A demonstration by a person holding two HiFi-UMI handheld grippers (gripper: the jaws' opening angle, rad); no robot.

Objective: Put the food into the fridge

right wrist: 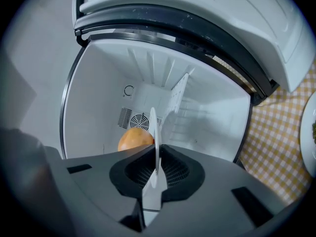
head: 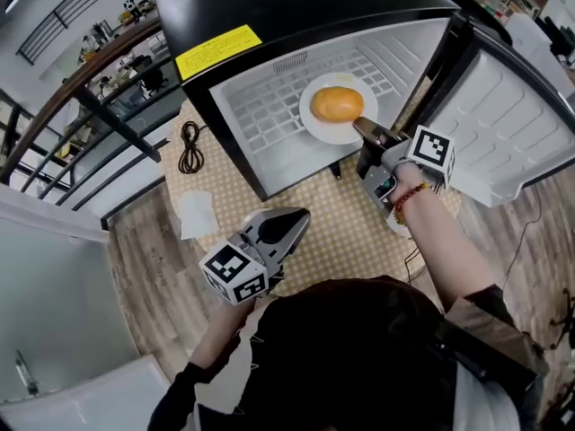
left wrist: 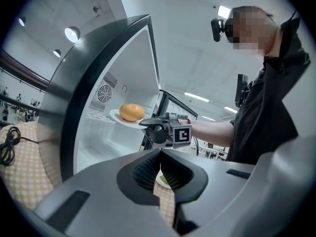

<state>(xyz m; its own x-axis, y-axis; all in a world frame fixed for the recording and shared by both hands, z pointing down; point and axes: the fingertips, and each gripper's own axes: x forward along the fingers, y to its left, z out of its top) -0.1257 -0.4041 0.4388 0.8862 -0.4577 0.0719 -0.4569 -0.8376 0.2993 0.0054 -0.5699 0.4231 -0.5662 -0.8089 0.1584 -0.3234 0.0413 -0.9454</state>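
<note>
The round orange bun (head: 337,103) sits loose on a white plate (head: 316,131), and the plate is up in the air in the open mouth of the fridge (head: 260,115), not yet set down inside. The right gripper (head: 364,129) pinches the thin rim of the plate tight, which looks like the best place to hold it. The plate is hard and could break, and the bun looks light and soft and may roll off if the plate tips. The left gripper (head: 301,218) is closed with nothing in it, over the checked cloth (head: 332,223)
</note>
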